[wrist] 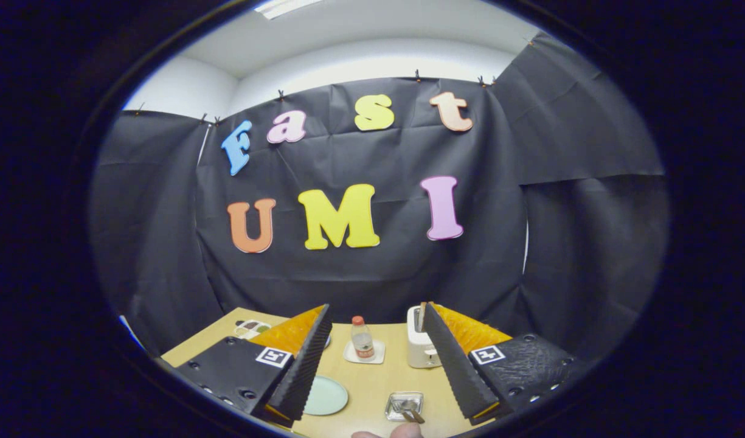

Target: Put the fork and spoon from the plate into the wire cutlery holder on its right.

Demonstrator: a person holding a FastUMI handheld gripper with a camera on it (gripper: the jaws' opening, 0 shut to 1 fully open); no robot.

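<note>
My gripper (pixel 376 310) is open and held above the wooden table (pixel 372 380), with nothing between its fingers. Below and between the fingers lies a pale green plate (pixel 325 395), partly hidden by the left finger; the part I see is bare. To the plate's right stands the small wire cutlery holder (pixel 404 406). Metal cutlery with a brownish handle (pixel 413 415) rests inside it; I cannot tell fork from spoon at this size.
A small bottle with a red cap (pixel 362 338) stands on a white coaster further back. A white toaster (pixel 419 347) sits beside the right finger. A printed card (pixel 250 328) lies at the far left corner. Fingertips of a person (pixel 396 432) show by the near edge.
</note>
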